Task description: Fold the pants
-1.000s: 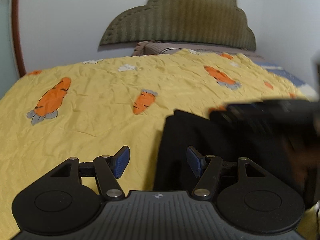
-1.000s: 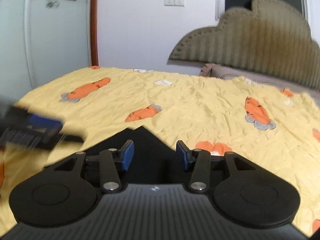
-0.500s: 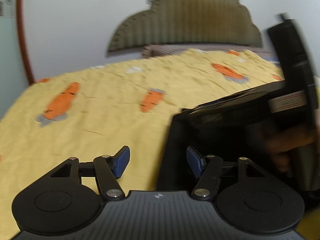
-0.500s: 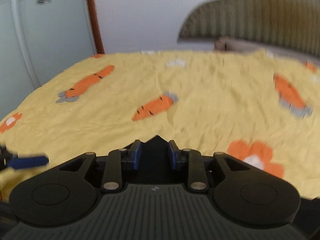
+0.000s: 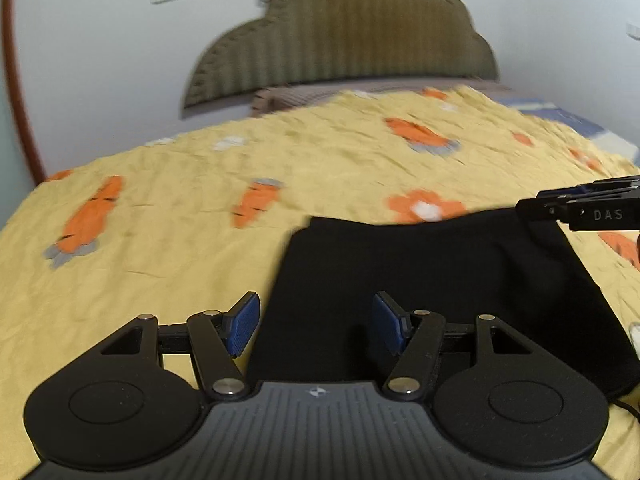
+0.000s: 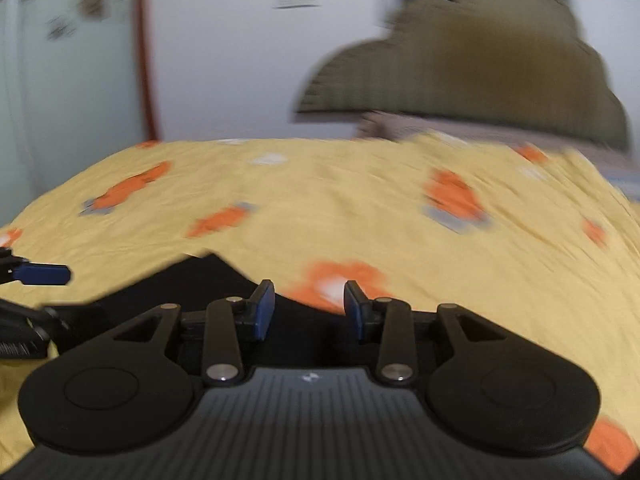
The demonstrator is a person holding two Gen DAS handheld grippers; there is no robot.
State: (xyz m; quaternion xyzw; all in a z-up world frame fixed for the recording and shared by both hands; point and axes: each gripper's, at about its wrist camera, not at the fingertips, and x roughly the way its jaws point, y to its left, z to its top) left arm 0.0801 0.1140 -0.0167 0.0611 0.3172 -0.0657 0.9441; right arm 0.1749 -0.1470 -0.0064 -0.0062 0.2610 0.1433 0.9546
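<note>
Left wrist view: the left gripper [image 5: 316, 326] tilts down over the folded black pants [image 5: 432, 280], which lie on the yellow carrot-print bedspread [image 5: 168, 248]. Its 2 blue pads [image 5: 242, 324] stand well apart, gripping nothing. The right gripper [image 5: 532, 206] reaches in at the pants' far right corner.

Right wrist view: the right gripper's jaws have just been opening; they stand narrowly apart over the pants' edge [image 6: 192, 284], clamping nothing. The picture is blurred.
</note>
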